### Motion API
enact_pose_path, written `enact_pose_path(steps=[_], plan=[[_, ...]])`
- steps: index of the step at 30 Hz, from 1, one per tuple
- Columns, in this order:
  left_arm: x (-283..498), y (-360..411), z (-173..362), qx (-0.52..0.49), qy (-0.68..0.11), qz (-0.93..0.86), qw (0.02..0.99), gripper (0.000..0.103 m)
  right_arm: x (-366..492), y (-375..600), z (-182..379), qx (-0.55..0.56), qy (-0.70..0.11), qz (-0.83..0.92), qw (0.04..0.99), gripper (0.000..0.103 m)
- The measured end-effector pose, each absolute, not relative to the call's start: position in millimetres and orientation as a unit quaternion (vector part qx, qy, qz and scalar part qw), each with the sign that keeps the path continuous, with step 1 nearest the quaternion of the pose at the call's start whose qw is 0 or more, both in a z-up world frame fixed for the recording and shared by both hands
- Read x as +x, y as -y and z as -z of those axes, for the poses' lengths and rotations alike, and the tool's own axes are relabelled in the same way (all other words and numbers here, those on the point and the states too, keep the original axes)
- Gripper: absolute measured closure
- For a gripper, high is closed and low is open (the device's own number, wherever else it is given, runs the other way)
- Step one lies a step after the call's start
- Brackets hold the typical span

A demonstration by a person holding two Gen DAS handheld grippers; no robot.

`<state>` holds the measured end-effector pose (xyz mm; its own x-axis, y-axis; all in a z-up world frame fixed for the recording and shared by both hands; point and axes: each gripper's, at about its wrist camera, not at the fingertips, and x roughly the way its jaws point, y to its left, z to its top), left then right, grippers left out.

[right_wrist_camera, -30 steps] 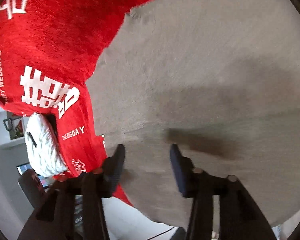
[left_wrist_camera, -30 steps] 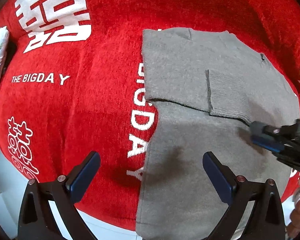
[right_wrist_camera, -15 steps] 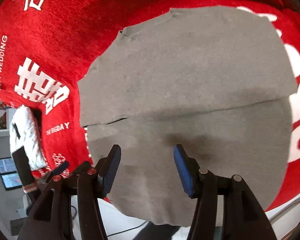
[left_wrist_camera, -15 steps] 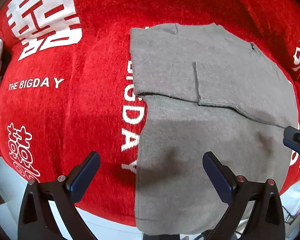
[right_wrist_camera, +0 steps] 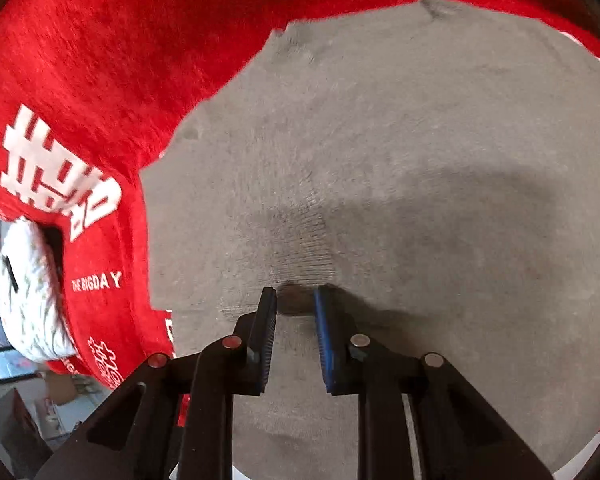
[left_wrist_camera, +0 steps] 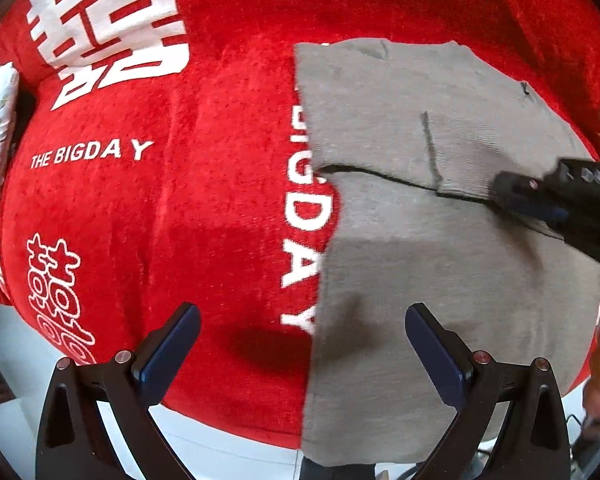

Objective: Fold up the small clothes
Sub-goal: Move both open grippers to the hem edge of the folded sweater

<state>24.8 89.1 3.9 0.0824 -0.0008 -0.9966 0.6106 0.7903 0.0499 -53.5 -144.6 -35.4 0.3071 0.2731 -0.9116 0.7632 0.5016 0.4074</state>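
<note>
Right gripper (right_wrist_camera: 296, 300) fingers just narrowed around the ribbed cuff of the grey sweater (left_wrist_camera: 420, 240), centre-right on the red blanket (left_wrist_camera: 180, 220); apparently starting another fold. Left gripper (left_wrist_camera: 300, 332) wide open, empty.

Black claw (left_wrist_camera: 300, 328), blue pads (right_wrist_camera: 324, 336)

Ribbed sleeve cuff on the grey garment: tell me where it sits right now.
In the left wrist view the ribbed sleeve cuff lies folded across the grey garment, right of centre, with the right gripper at its lower edge, closing around it.
</note>
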Motion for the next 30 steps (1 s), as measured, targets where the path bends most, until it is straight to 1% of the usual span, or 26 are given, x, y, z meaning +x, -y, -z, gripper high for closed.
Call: enact_pose_path(steps=[5, 9, 11, 12, 13, 18, 20, 22, 27, 29, 30], plan=[[27, -99, 0, 0.233, -0.646, 0.215, 0.695, 0.001, -54, 134, 26, 0.458, -0.578, 0.139, 0.661, 0.081], [28, -103, -1, 0.227, -0.648, 0.219, 0.694, 0.001, -77, 133, 11, 0.455, -0.577, 0.138, 0.664, 0.080], [27, -103, -3, 0.229, -0.646, 0.223, 0.693, 0.001, -95, 137, 4, 0.466, -0.570, 0.148, 0.661, 0.072], [27, -103, -3, 0.230, -0.645, 0.226, 0.693, 0.001, -102, 139, 2, 0.469, -0.567, 0.152, 0.659, 0.064], [26, -103, -3, 0.232, -0.644, 0.228, 0.692, 0.001, -111, 141, -1, 0.472, -0.564, 0.159, 0.659, 0.058], [21, -101, -3, 0.240, -0.639, 0.243, 0.689, 0.001, -151, 150, -13, 0.483, -0.552, 0.185, 0.654, 0.057], [16, -100, -2, 0.246, -0.637, 0.250, 0.687, 0.001, -164, 153, -15, 0.484, -0.551, 0.191, 0.653, 0.055], [10, -99, -1, 0.252, -0.636, 0.257, 0.683, 0.001, -178, 154, -16, 0.482, -0.553, 0.195, 0.651, 0.049], [-2, -101, 1, 0.248, -0.639, 0.256, 0.682, 0.001, -206, 155, -17, 0.476, -0.557, 0.195, 0.651, 0.049], [-7, -103, 2, 0.241, -0.642, 0.257, 0.681, 0.001, -220, 157, -17, 0.472, -0.553, 0.197, 0.658, 0.047], [-10, -104, 3, 0.236, -0.644, 0.257, 0.681, 0.001, -227, 158, -16, 0.474, -0.550, 0.196, 0.659, 0.044]])
